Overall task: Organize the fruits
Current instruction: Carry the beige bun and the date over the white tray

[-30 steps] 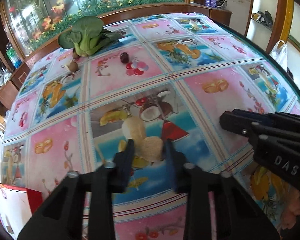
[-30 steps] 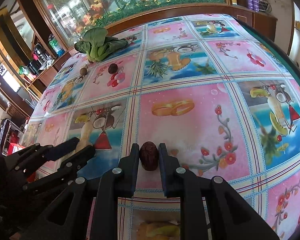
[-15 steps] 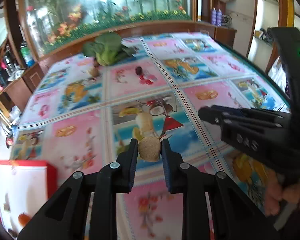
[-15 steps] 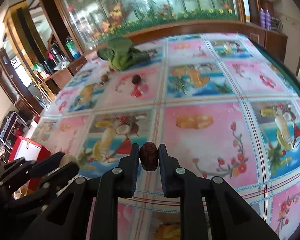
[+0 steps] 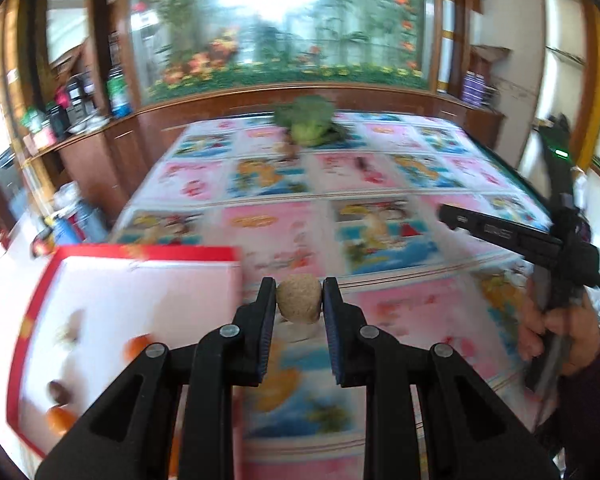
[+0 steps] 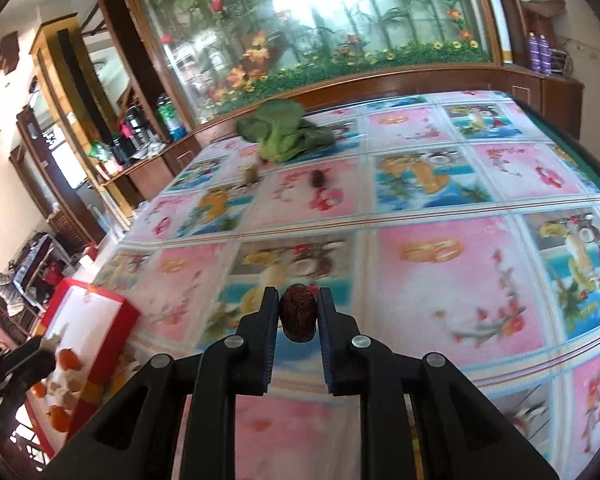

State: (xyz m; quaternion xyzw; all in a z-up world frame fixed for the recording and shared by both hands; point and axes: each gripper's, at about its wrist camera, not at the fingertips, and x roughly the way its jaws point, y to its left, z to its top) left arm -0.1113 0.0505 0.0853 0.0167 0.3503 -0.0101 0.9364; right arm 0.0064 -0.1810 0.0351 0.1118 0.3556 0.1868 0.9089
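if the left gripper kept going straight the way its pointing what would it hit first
The left gripper, shut on the tan round fruit, points across the patterned tablecloth, just right of the red-rimmed box. Nothing stands close ahead; the leafy greens at the far end lie roughly in line, though blur leaves depth unclear.

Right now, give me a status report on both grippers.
Left gripper shut on tan round fruit. Right gripper shut on dark red date. Red-rimmed box lower left, path clear.
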